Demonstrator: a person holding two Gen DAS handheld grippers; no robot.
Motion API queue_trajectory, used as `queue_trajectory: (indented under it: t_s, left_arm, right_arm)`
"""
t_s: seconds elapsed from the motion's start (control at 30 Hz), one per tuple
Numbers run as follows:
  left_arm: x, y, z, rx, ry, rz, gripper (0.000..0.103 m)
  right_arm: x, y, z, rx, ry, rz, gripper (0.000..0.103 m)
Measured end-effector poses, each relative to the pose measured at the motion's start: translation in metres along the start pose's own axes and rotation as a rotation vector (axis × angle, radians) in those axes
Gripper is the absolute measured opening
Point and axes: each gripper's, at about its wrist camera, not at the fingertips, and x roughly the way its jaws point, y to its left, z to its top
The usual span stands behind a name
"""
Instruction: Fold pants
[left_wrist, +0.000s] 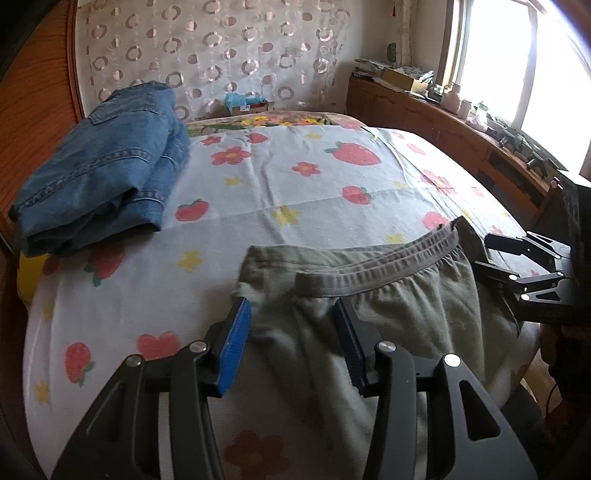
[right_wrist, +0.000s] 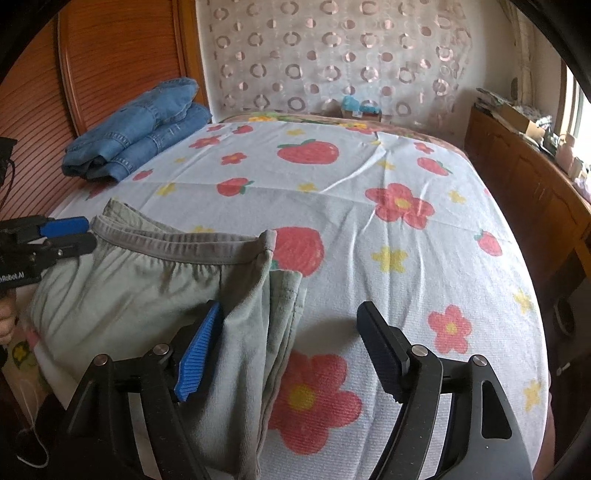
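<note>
Bed (right_wrist: 369, 177) | green pants (right_wrist: 147, 280) flat | waistband (right_wrist: 177, 245) facing headboard

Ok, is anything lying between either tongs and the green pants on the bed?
Nothing visible. The left tongs and right tongs both stand open right over the green pants; the folded jeans lie far off.

Olive-green pants (left_wrist: 388, 302) (right_wrist: 147, 291) with a ribbed grey elastic waistband (left_wrist: 380, 271) (right_wrist: 177, 245), laid on the near part of a bed. The waistband is turned toward the far side of the bed, and the soft knit fabric is seen gathered just below it. Along one side the cloth is doubled over lengthwise, so that a layered edge (right_wrist: 284, 314) with visible stitching is formed, while the legs are cut off by the lower frame border
</note>
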Motion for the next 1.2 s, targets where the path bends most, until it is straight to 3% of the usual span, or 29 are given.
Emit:
queue_trajectory:
  t_s: [0.17, 0.43, 0.73, 0.97, 1.2]
  left_arm:
    - [-0.003, 0.011, 0.002, -0.029, -0.014, -0.011, 0.046]
    - [0.017, 0.015, 0.005, -0.048, 0.044, -0.031, 0.047]
    - [0.016, 0.015, 0.002, -0.062, 0.024, -0.035, 0.048]
    - [0.012, 0.012, -0.001, -0.061, 0.0, -0.105, 0.014]
    - [-0.007, 0.009, 0.0, -0.088, -0.061, -0.128, 0.011]
  right_arm:
    - [0.0, 0.0, 0.0, 0.0, 0.001, 0.002, 0.077]
    - [0.0, 0.0, 0.0, -0.001, 0.001, 0.001, 0.077]
    - [0.0, 0.0, -0.001, 0.0, 0.001, 0.002, 0.077]
    - [0.0, 0.0, -0.001, -0.001, 0.001, 0.001, 0.077]
    - [0.0, -0.001, -0.001, -0.001, 0.001, 0.001, 0.077]
